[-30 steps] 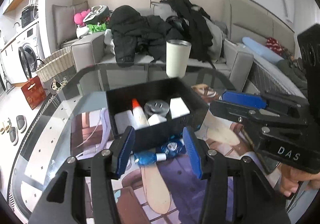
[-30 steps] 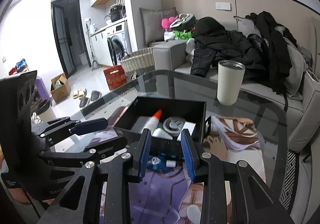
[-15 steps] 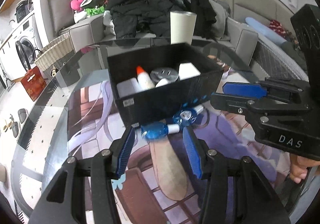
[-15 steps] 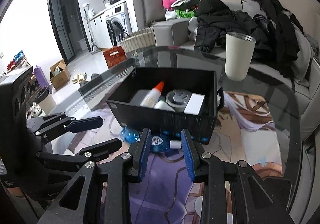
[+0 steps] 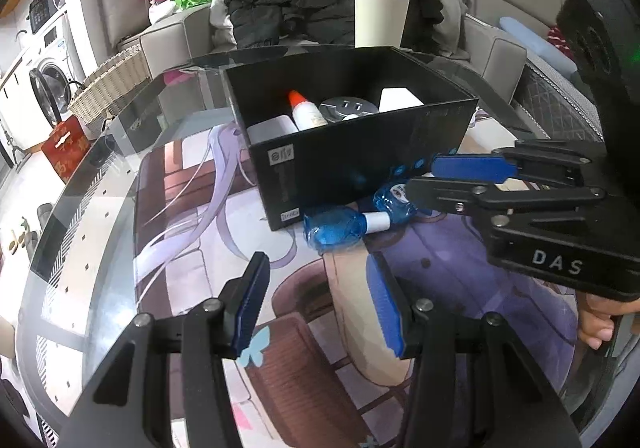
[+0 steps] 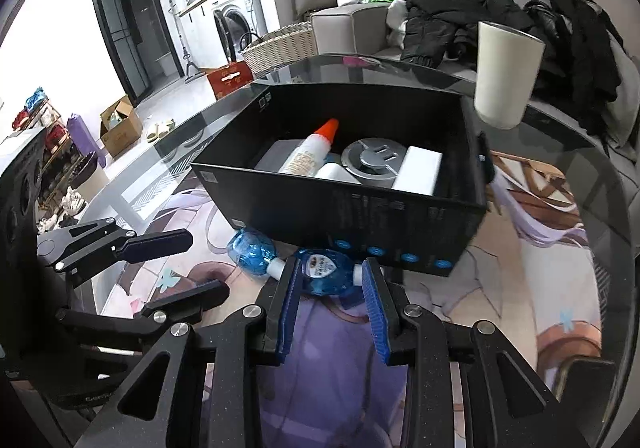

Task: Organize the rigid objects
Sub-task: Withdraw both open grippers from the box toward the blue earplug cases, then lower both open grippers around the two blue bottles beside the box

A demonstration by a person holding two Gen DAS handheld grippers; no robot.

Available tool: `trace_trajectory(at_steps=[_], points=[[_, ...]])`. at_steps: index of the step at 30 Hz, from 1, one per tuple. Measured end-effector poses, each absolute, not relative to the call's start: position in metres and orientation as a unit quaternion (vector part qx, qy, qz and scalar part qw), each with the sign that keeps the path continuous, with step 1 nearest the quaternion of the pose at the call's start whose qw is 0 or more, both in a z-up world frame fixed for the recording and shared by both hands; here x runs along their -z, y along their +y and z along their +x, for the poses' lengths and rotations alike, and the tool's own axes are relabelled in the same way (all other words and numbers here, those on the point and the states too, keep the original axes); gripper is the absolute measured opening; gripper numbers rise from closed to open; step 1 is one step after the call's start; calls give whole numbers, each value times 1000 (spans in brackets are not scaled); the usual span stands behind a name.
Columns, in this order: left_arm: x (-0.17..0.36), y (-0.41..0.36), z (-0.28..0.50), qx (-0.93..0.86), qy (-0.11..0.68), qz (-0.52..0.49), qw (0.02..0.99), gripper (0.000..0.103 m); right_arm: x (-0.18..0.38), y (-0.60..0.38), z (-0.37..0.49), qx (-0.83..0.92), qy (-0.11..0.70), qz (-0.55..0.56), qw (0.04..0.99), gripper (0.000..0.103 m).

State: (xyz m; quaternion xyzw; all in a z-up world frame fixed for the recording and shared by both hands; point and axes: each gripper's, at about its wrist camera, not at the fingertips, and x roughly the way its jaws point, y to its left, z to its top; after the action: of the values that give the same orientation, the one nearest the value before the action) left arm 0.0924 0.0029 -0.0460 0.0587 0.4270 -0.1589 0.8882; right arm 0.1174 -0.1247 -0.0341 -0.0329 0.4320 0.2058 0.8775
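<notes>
Two small blue glue bottles lie on the table against the near wall of a black box (image 5: 360, 167) (image 6: 360, 207). In the right wrist view, my right gripper (image 6: 330, 276) is open with its fingers either side of the right bottle (image 6: 326, 274); the left bottle (image 6: 252, 252) lies just beyond. In the left wrist view, my left gripper (image 5: 318, 296) is open and empty, a little short of the left bottle (image 5: 336, 230). The box holds an orange-capped glue bottle (image 6: 308, 151), a grey round disc (image 6: 370, 159) and white blocks (image 6: 418, 171).
A white cup (image 6: 506, 75) stands on the glass table (image 5: 100, 207) behind the box. A printed mat (image 5: 460, 268) covers the table's middle. A sofa with dark clothes (image 5: 304, 3) lies beyond. A wicker basket (image 6: 280, 45) sits on the floor.
Both grippers have come down and closer to the box front. My right gripper's fingers now flank the right blue bottle. Both stay open.
</notes>
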Motion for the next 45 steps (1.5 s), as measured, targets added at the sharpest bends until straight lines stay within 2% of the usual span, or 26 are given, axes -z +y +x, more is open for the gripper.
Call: trace_trajectory(at_steps=[18, 22, 27, 45], points=[[45, 1, 98, 165, 435, 53, 884, 50, 48, -110, 131, -226, 449, -49, 863, 32], [46, 1, 99, 162, 438, 52, 882, 50, 48, -106, 131, -245, 450, -61, 857, 44], [47, 3, 99, 158, 442, 51, 882, 50, 48, -104, 132, -255, 449, -70, 854, 48], [47, 9, 100, 157, 447, 40, 880, 50, 53, -86, 136, -244, 448, -96, 855, 50]])
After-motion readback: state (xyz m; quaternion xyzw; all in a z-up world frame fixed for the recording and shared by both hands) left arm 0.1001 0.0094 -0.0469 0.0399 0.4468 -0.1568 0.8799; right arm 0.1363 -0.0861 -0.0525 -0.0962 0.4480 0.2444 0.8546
